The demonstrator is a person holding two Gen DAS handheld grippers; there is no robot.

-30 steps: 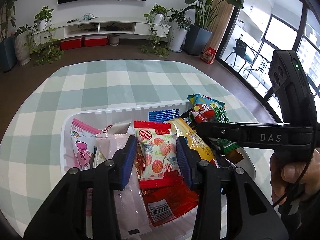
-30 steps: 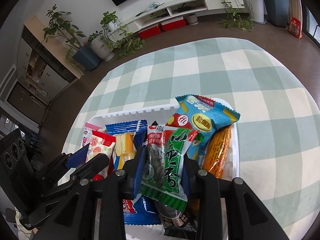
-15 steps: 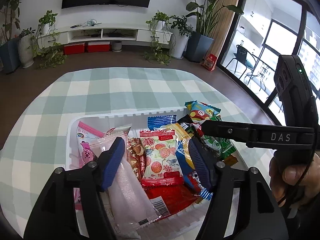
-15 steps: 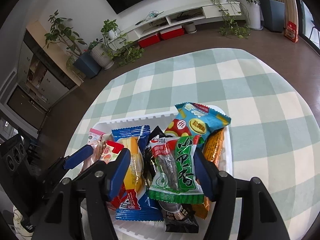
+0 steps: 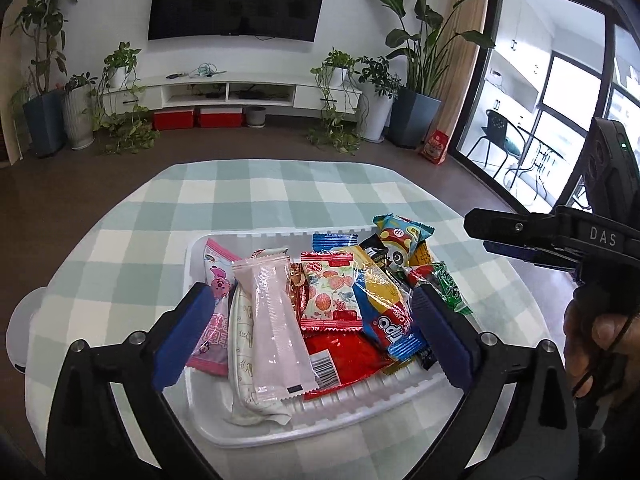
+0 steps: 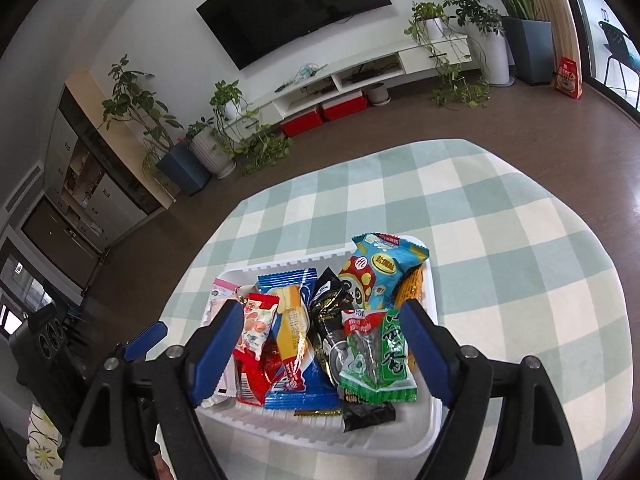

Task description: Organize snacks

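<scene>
A white tray (image 5: 256,438) (image 6: 430,408) on the checked tablecloth holds several snack packets. Among them lie a pale pink wrapper (image 5: 276,328), a red-edged peach packet (image 5: 331,295) (image 6: 256,326), a blue and yellow cake packet (image 5: 386,312) (image 6: 298,354), a green packet (image 6: 378,360) and a light blue panda packet (image 5: 400,240) (image 6: 378,272). My left gripper (image 5: 316,332) hangs above the tray, jaws opening wide, nothing between its pads. My right gripper (image 6: 322,350) is likewise above the tray, jaws opening and empty. The right gripper (image 5: 520,236) also shows at the right edge, held by a hand (image 5: 592,340).
The tablecloth (image 5: 260,196) covers a round table with bare cloth beyond the tray. A white round object (image 5: 20,320) sits at the table's left edge. Behind are a TV stand, potted plants and a glass door.
Both grippers let go of their packets, the peach one and the green one, spread their jaws and drew back and up from the tray. The packets now lie in the tray.
</scene>
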